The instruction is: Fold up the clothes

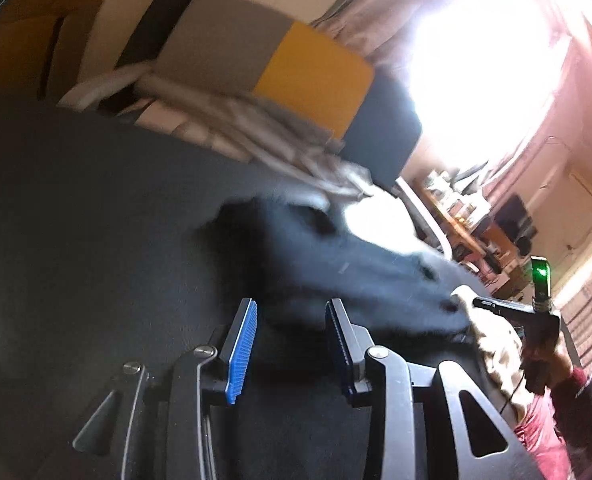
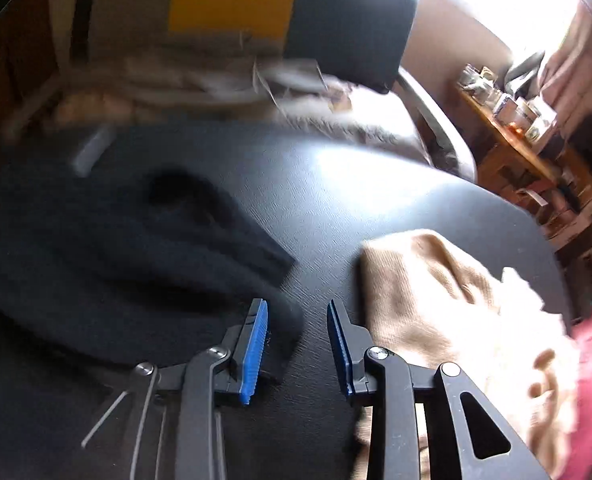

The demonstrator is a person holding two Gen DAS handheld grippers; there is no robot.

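A dark navy garment (image 1: 335,264) lies crumpled on the black table (image 1: 76,208). In the right wrist view it (image 2: 116,252) spreads over the left half of the table (image 2: 355,200). A beige knitted garment (image 2: 423,300) lies at the right; it also shows in the left wrist view (image 1: 491,340). My left gripper (image 1: 292,308) is open, its jaws just in front of the navy garment's near edge. My right gripper (image 2: 297,308) is open over bare table between the two garments, its left finger at the navy hem. The right gripper also shows in the left wrist view (image 1: 491,304).
A pile of pale striped cloth (image 1: 236,120) lies at the table's far edge, with a grey, yellow and dark cushion (image 1: 296,76) behind it. A cluttered wooden shelf (image 2: 527,128) stands at the right. A bright window (image 1: 475,60) glares.
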